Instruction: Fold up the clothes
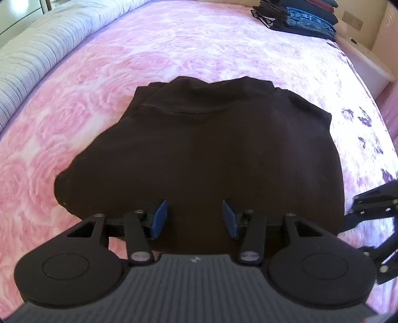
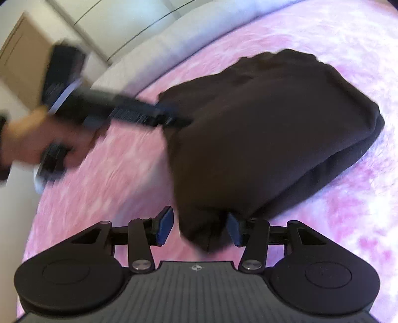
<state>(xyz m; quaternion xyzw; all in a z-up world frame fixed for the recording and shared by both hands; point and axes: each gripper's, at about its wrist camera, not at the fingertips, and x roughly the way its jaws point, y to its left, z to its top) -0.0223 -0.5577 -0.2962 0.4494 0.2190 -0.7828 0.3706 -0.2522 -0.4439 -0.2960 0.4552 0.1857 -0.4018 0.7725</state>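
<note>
The black garment [image 1: 204, 149] lies folded into a thick bundle in the middle of the left wrist view, on the pink bedspread [image 1: 124, 62]. The left gripper [image 1: 194, 217] is above its near edge with the jaws open, and no cloth is between the pads. In the right wrist view a corner of the same garment [image 2: 261, 136] hangs between the pads of the right gripper [image 2: 199, 228], at the lower centre; these jaws also stand apart and I cannot see them pressing the cloth. The step in hand looks like finishing the fold. To do it well, both grippers should take the near edge at two separate points and lay it flat, so the layers at the right side of the right wrist view stay aligned. Open bedspread is on all sides. The striped bedding [image 1: 37, 57] borders the upper left, the stack of folded clothes [image 1: 298, 17] sits upper right, well apart.
</note>
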